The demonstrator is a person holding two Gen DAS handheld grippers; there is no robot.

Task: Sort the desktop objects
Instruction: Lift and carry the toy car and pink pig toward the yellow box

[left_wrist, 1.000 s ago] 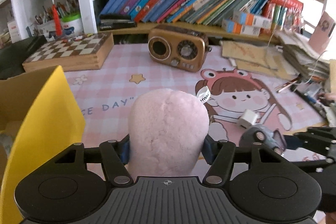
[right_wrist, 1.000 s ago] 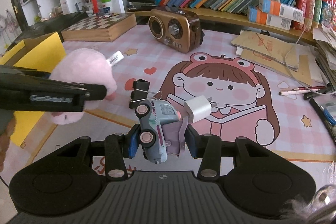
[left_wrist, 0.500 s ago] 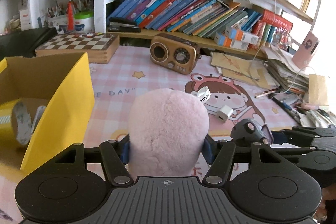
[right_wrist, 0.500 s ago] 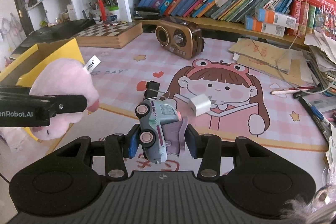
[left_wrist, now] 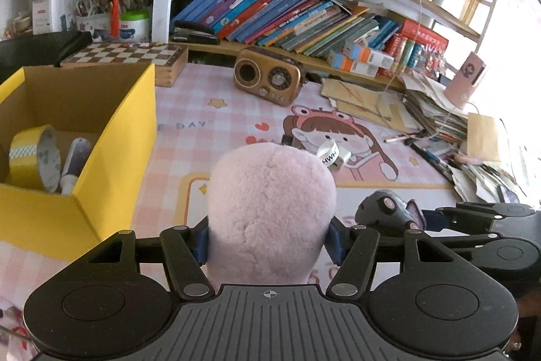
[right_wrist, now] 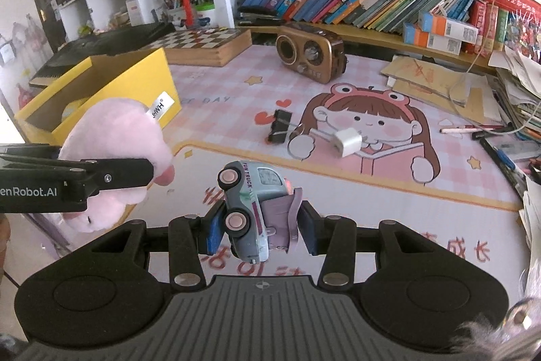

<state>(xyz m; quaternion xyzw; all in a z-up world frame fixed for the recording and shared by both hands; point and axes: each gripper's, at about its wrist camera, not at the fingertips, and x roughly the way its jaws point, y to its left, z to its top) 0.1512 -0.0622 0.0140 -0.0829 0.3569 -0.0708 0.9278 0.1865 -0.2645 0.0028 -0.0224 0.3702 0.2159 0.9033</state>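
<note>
With the left claw (left_wrist: 268, 241) clamping the pink plush (left_wrist: 270, 212) and the right claw (right_wrist: 260, 230) pinching the toy truck (right_wrist: 250, 208) lopsidedly — both just beside the yellow box (left_wrist: 111, 137) — the truck may slip free.

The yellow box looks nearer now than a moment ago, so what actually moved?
Both tongs moved toward the yellow box, which now shows tape inside. The left tongs still grip the pink plush, the right tongs the toy truck. The desk items stayed put.

Pink cartoon desk mat (right_wrist: 389, 192) bearing yellow box (right_wrist: 142, 80), radio (right_wrist: 311, 56), chessboard (right_wrist: 206, 44), charger (right_wrist: 348, 141), binder clip (right_wrist: 280, 126).
</note>
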